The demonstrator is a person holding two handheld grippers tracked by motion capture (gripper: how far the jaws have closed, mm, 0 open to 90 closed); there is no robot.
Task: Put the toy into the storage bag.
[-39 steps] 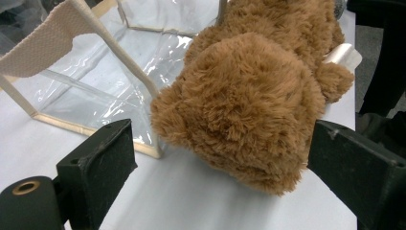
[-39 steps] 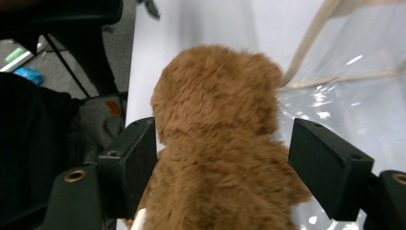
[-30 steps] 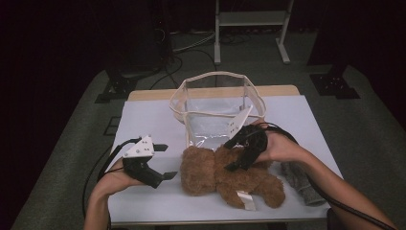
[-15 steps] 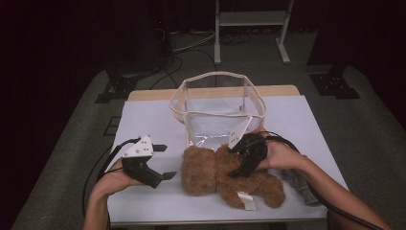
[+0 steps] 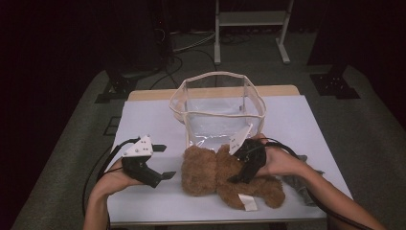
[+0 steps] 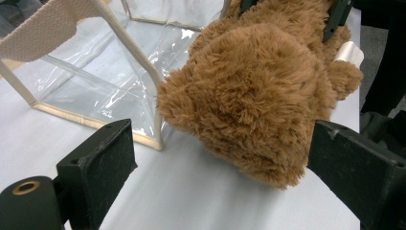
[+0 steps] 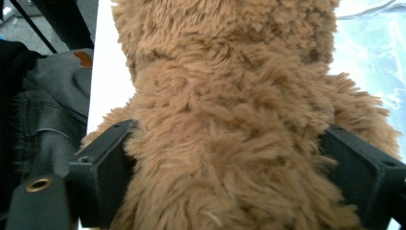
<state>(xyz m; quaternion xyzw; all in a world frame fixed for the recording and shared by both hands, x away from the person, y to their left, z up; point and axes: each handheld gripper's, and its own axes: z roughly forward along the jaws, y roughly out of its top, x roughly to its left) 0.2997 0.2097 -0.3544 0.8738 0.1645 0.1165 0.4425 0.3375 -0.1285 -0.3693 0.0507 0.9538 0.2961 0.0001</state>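
We see a brown plush teddy bear (image 5: pixel 225 175) lying at the lower centre of the high view, just below the clear bag (image 5: pixel 218 112) on the white table (image 5: pixel 148 115). Its fur is shaggy, with a white tag near one leg. Our right gripper (image 5: pixel 239 175) straddles its body, jaws pressed into the fur. Our left gripper (image 5: pixel 165 163), lower left, hangs with jaws apart beside its head.

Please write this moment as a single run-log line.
right hand-held gripper: jaws around teddy bear torso | left hand-held gripper: open, beside bear's head | clear bag: upright behind bear | bear: lying on table
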